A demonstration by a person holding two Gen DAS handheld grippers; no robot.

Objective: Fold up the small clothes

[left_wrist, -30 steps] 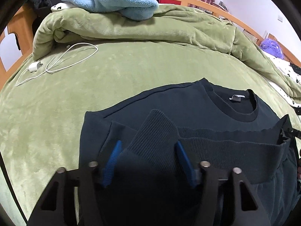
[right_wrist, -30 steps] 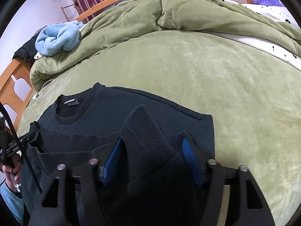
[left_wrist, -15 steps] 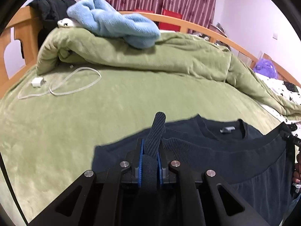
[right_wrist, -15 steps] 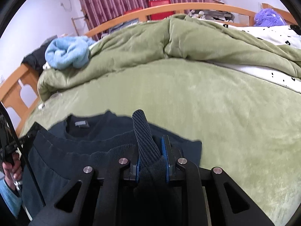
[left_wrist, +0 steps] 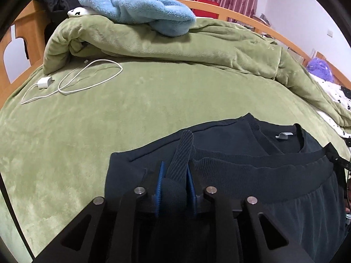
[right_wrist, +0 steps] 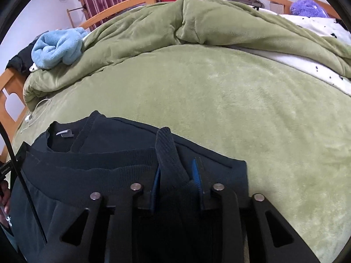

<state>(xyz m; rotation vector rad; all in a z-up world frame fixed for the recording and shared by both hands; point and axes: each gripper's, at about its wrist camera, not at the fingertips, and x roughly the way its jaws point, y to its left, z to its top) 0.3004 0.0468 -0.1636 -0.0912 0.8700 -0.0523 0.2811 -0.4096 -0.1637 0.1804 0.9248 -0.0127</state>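
— What is shown in the left wrist view?

— A dark navy sweater [left_wrist: 219,140] is seen laid on the green bed cover [left_wrist: 109,114], in the near right part of the scene, with its neckline and grey label turned to the far side. Its ribbed hem [left_wrist: 252,171] is folded up over the body. A corner of that hem is clamped between the blue pads of the left gripper [left_wrist: 174,175], and a strip of ribbing is seen standing up between them. On the far left a white charger with cable [left_wrist: 65,83] is laid on the cover. Farther off, a bunched green duvet [left_wrist: 175,46] is topped by a light blue fleece [left_wrist: 136,4].

— And in the right wrist view?

— The same sweater [right_wrist: 122,140] is seen at the near left, collar to the far left. The other corner of the ribbed hem [right_wrist: 87,162] is gripped by the right gripper [right_wrist: 175,173], its blue pads [right_wrist: 196,171] being pressed on the cloth, though a small gap is seen beside the right one. The duvet [right_wrist: 197,22] and the fleece [right_wrist: 57,46] are seen far off, the fleece at the far left.
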